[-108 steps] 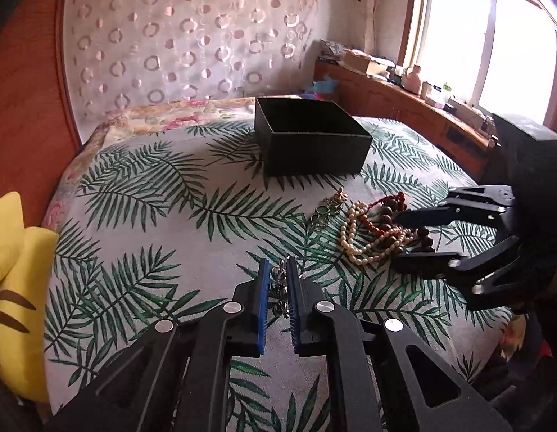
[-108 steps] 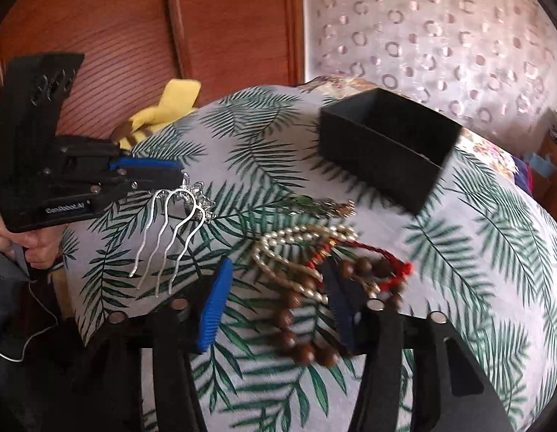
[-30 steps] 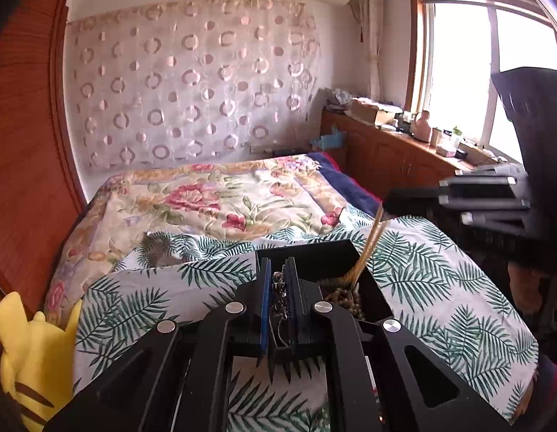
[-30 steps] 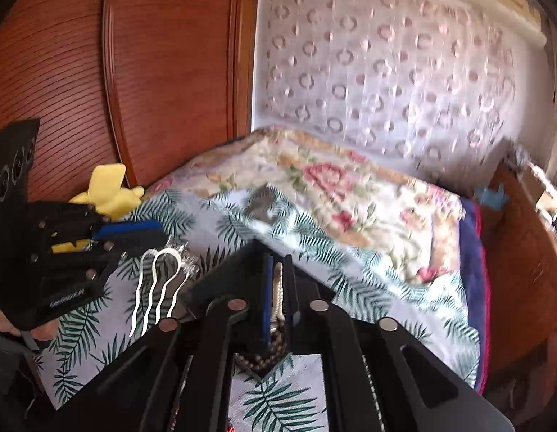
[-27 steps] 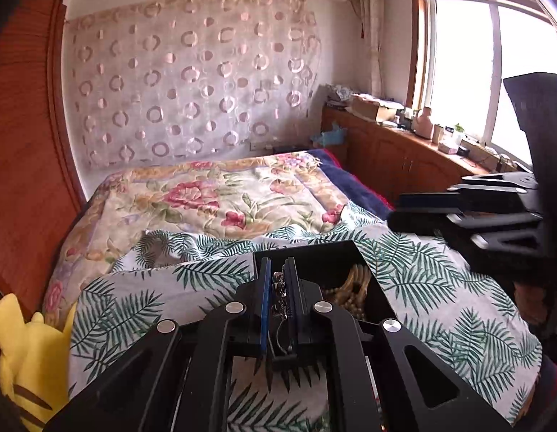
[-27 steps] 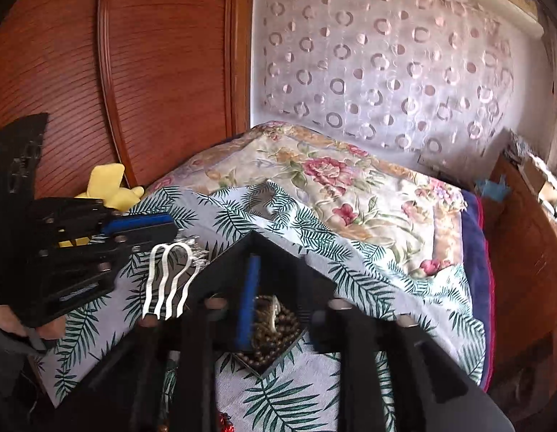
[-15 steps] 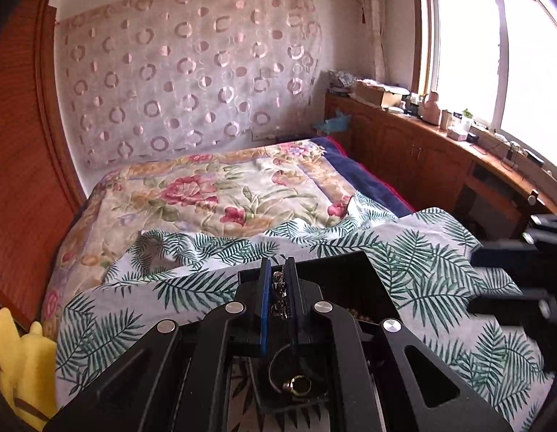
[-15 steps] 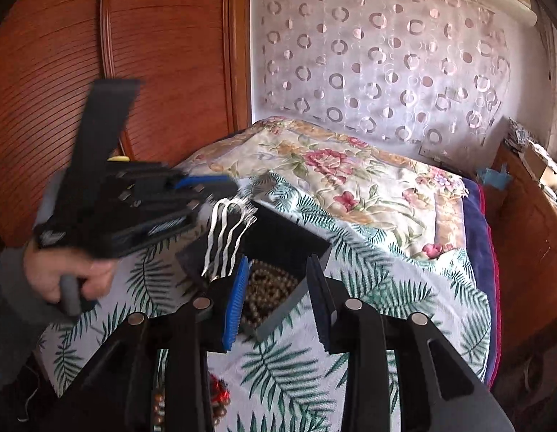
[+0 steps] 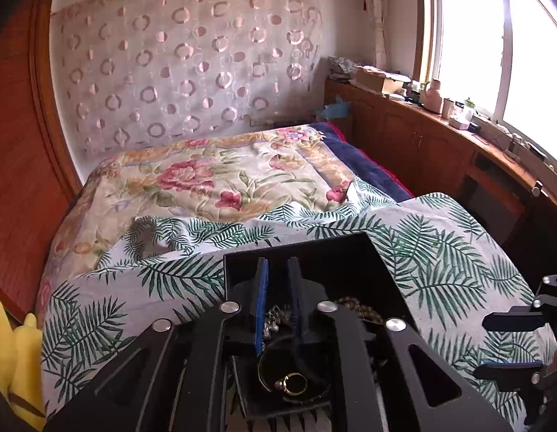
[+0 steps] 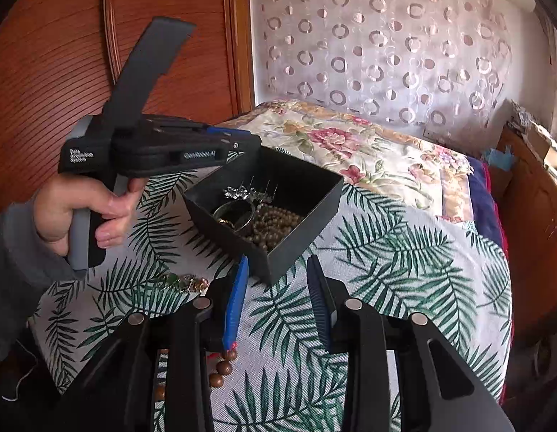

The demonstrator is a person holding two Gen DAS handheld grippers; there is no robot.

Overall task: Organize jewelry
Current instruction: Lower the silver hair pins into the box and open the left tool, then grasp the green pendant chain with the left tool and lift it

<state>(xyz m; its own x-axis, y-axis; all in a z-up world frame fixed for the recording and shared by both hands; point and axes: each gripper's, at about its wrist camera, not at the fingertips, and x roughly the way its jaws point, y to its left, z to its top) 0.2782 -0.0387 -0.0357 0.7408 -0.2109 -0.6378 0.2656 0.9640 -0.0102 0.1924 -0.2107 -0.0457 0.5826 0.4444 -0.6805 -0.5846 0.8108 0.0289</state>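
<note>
The left tongs (image 9: 276, 288) hang over the black box (image 10: 307, 212), their jaws opening; the silver hair comb (image 10: 248, 191) lies loose in the box, no longer pinched. The right tongs (image 10: 276, 298) stand spread and empty just short of the box's near corner, low over the bed (image 10: 404, 270). A person's hand (image 10: 80, 212) holds the left tool. Inside the box, besides the comb, lie a heap of pale beads (image 10: 273, 225) and a bangle with a ring (image 9: 291, 383). Judging by this, the task is well along but unfinished: a small green and gold piece (image 10: 185, 282) lies on the palm-print cover left of the right tongs, and dark wooden beads (image 10: 221, 369) with a bit of red cord show beneath them. Compared with a few seconds ago, when the pearl string lay on the cover with the wooden beads and the comb hung clamped in the left tongs, both have gone into the box; half a second ago the comb was still held above it.
</note>
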